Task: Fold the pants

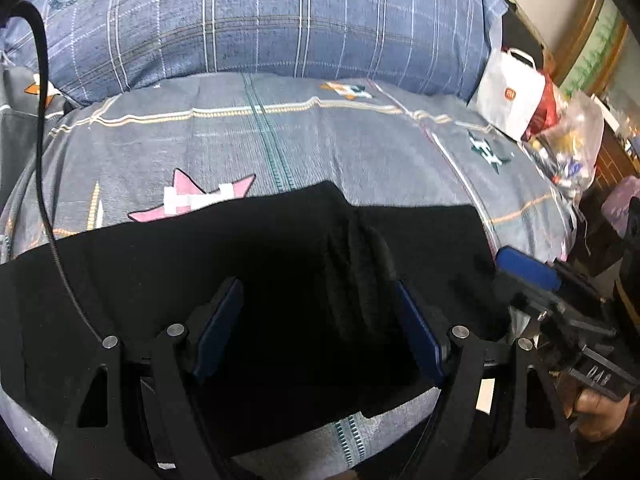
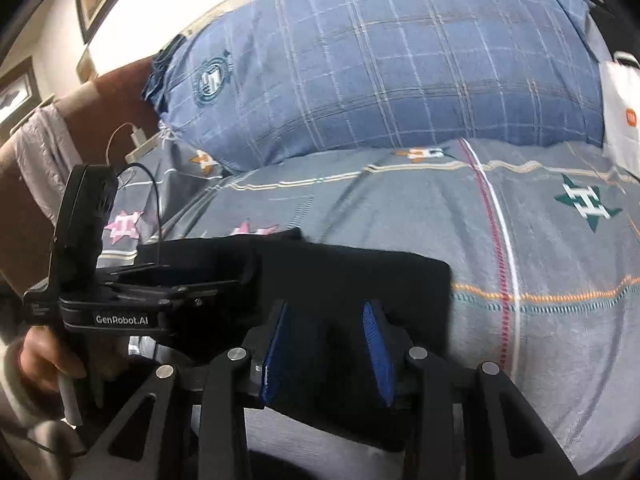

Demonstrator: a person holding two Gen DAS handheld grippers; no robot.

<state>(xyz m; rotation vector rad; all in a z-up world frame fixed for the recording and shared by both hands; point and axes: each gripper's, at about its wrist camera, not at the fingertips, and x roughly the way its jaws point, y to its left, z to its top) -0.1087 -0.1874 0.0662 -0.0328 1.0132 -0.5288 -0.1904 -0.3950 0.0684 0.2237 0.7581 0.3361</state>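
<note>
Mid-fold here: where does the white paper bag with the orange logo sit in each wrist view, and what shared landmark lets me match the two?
Left wrist view: the white paper bag stands upper right, at the bed's far edge, beside the blue plaid pillow.
Right wrist view: only a slice of the bag shows, at the right edge, right of the same pillow.
Shared landmark: the green star print on the bedsheet.

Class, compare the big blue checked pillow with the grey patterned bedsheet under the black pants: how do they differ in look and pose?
The big blue checked pillow is puffed up and bulging; the grey patterned bedsheet lies spread fairly flat. The pillow carries a grid of pale lines and one round crest; the bedsheet has scattered star emblems and long stripes. The black pants lie on the bedsheet, not the pillow. Both are woven bedding in bluish tones.
</note>
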